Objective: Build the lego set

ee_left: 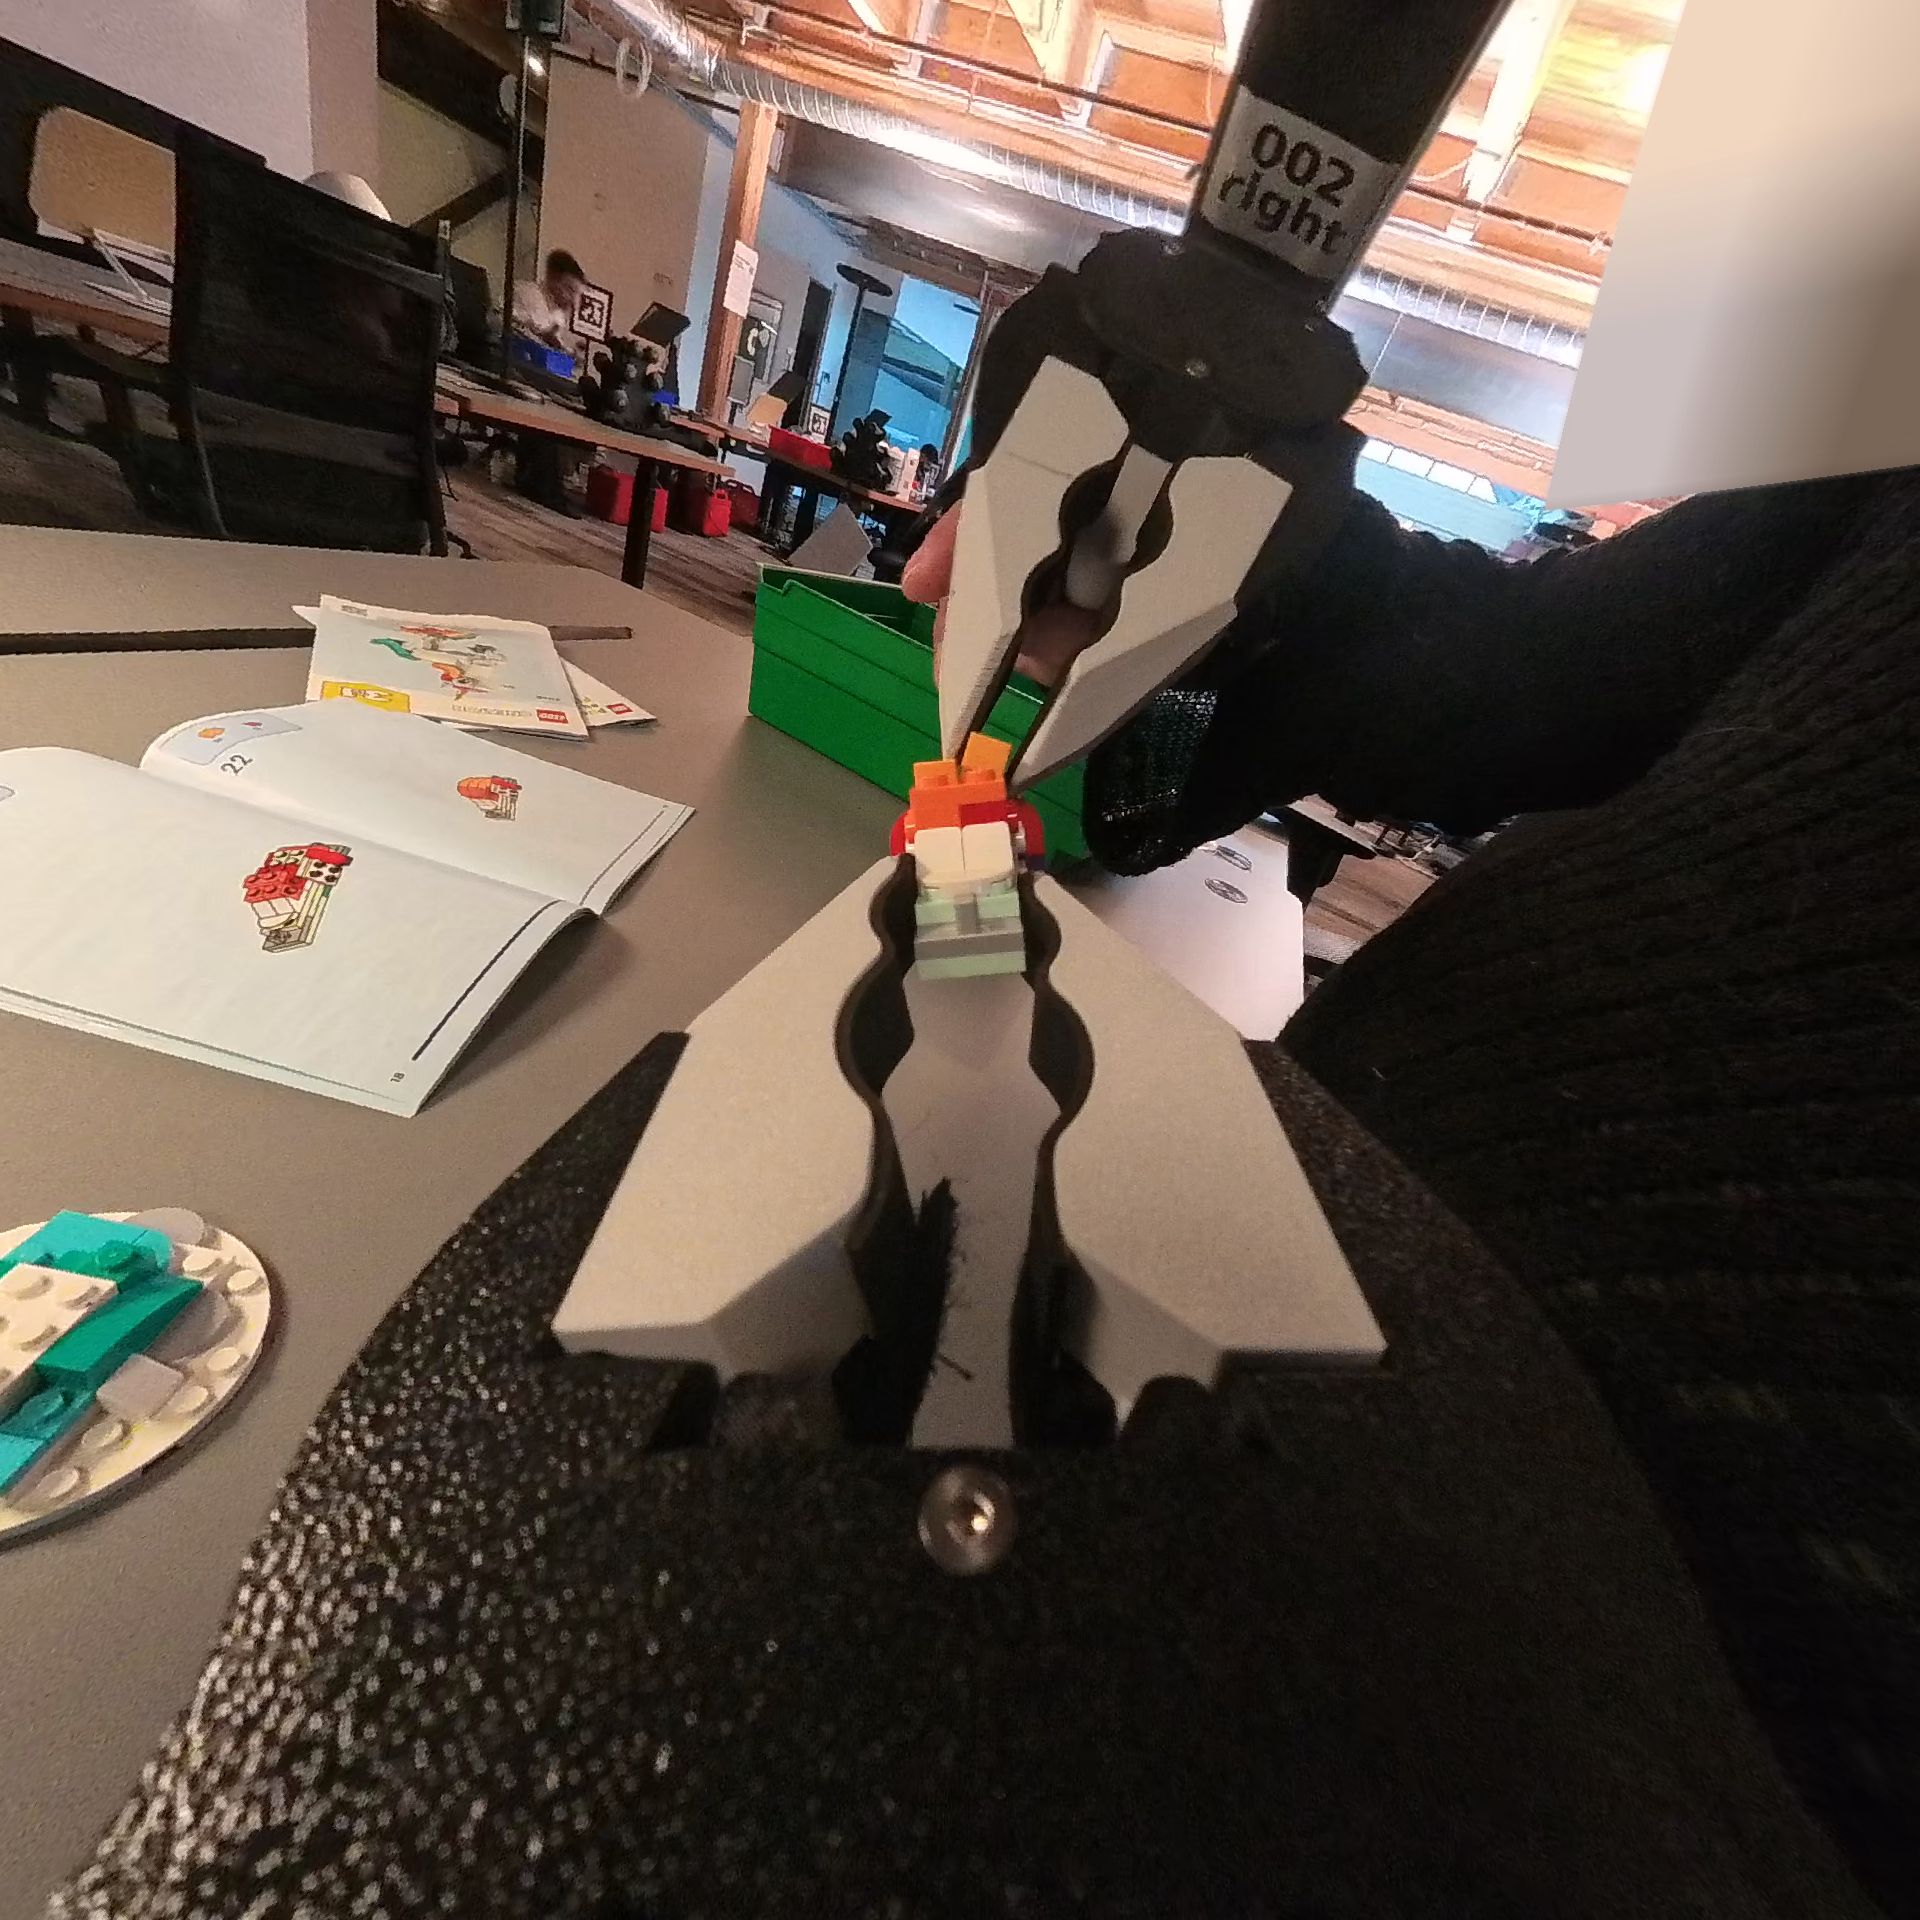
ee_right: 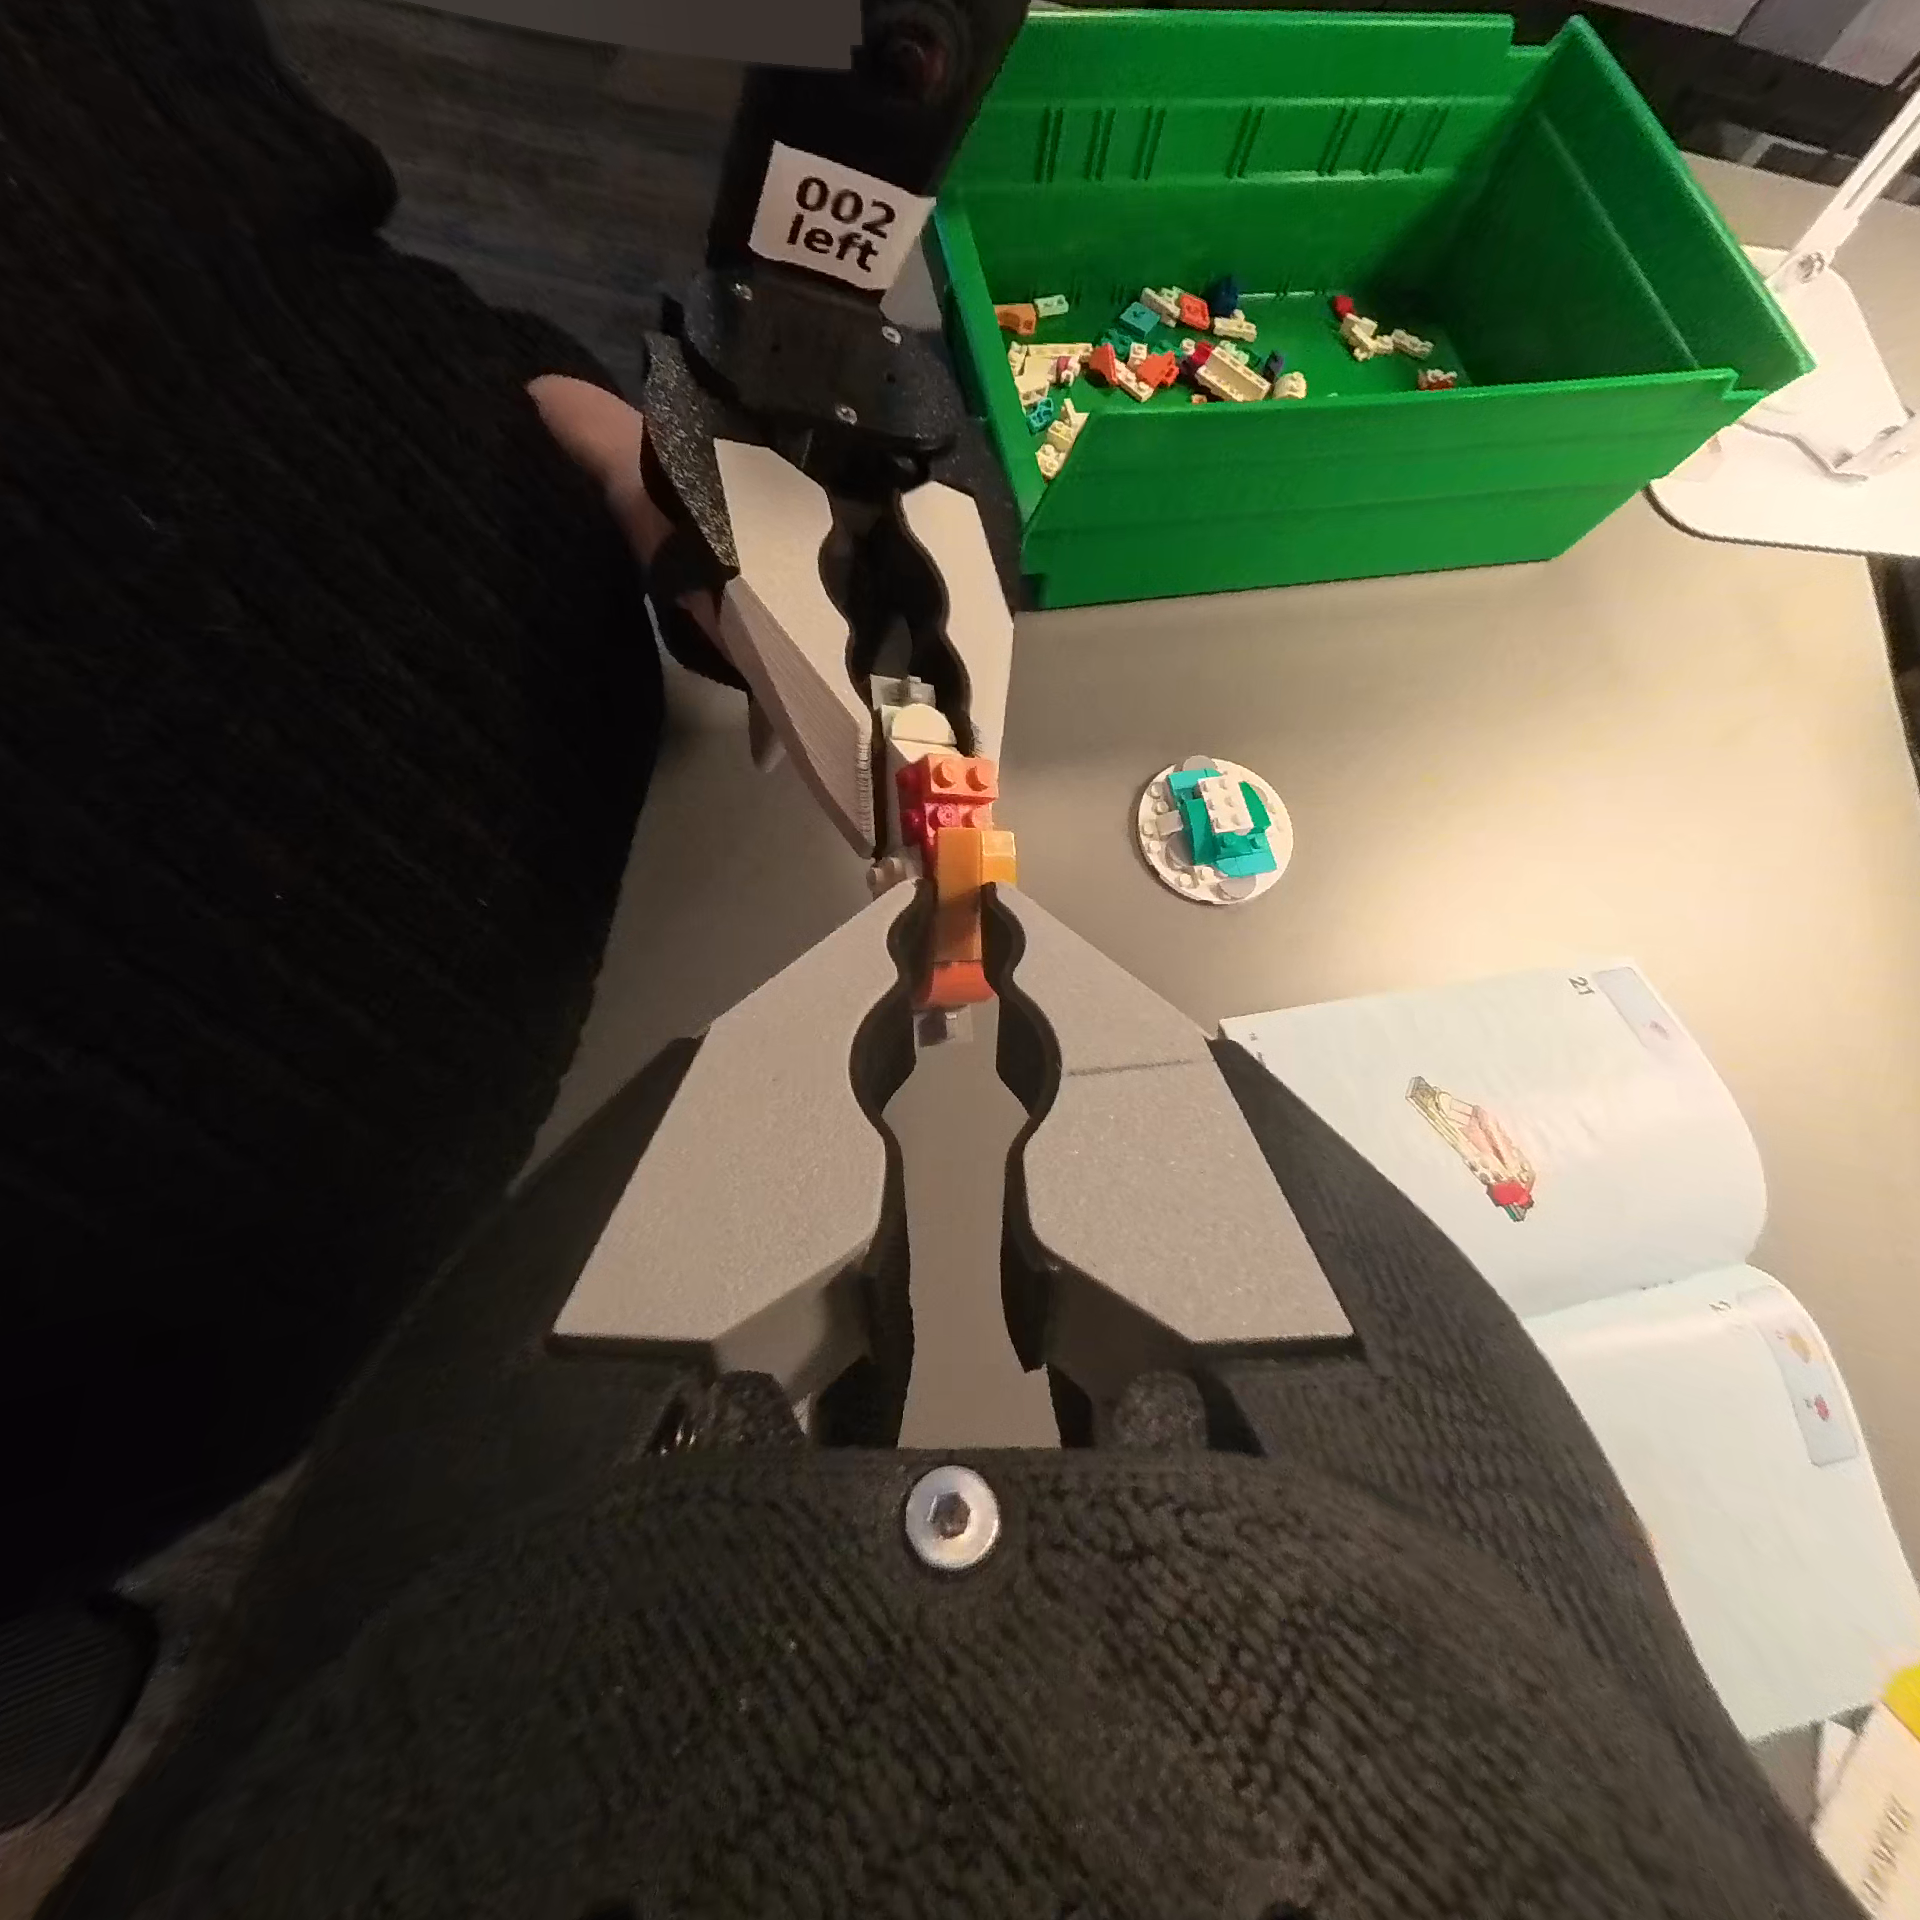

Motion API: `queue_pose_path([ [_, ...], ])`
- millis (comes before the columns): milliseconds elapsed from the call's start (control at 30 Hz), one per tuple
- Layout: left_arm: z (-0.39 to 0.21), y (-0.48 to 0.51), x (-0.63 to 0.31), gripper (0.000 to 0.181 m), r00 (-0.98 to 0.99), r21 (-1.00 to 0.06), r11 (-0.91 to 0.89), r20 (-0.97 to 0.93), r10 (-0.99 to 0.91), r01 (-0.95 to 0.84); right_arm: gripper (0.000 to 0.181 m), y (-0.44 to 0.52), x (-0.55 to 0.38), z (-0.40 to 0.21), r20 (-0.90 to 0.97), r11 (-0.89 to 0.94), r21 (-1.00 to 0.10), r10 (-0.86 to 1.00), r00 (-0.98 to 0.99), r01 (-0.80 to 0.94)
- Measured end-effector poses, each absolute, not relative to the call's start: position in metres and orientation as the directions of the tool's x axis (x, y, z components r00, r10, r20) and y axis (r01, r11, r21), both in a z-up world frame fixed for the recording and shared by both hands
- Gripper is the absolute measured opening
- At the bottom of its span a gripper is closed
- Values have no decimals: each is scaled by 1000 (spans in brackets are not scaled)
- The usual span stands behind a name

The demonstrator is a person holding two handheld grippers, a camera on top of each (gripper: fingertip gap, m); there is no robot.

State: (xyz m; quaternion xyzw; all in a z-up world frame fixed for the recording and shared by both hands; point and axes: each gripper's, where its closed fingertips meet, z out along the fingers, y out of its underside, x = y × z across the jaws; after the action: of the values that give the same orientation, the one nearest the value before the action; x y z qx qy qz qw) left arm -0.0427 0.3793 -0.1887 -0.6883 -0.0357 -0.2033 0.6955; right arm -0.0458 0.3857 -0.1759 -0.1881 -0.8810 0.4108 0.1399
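Gripping the pale end of a small lego assembly (ee_left: 966,894), the left gripper (ee_left: 966,883) has its two grey fingers closed on the mint-green and white bricks, and the red and orange bricks stick out past the tips. From above and beyond it comes the right gripper (ee_left: 982,764), its fingers pinched on an orange piece (ee_left: 985,750) that sits at the top of the same assembly — so both tools hold the one build, raised off the grey table (ee_left: 260,1164).

In the right wrist view the right gripper (ee_right: 951,914) clamps the orange piece (ee_right: 961,935) between its tips, with the assembly (ee_right: 940,800) running on from there into the left gripper (ee_right: 914,727), whose fingers close on the white end.

Taking the green bin (ee_right: 1351,457) as the landmark: the held assembly hangs just in front of its near-left corner in the right wrist view, over the table's edge. Loose bricks (ee_right: 1164,353) in white, teal, red and orange lie scattered on the bin's floor. A round white plate (ee_right: 1174,868) carrying a teal and white build (ee_right: 1221,821) rests on the table (ee_right: 1455,727) in front of the bin, well apart from it. An open instruction booklet (ee_right: 1558,1143) lies farther out from the bin — beyond the plate. In the left wrist view a smaller folded leaflet (ee_left: 447,665) lies to the left of the bin (ee_left: 831,686), near the open booklet (ee_left: 312,894).
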Motion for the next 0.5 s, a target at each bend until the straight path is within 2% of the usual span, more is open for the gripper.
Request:
queue_pose_path([
  [500, -188, 379, -40, 15, 907, -939, -30, 338, -249, 342, 9, 385, -45, -174, 121, 597, -777, 453, -883, 200],
])
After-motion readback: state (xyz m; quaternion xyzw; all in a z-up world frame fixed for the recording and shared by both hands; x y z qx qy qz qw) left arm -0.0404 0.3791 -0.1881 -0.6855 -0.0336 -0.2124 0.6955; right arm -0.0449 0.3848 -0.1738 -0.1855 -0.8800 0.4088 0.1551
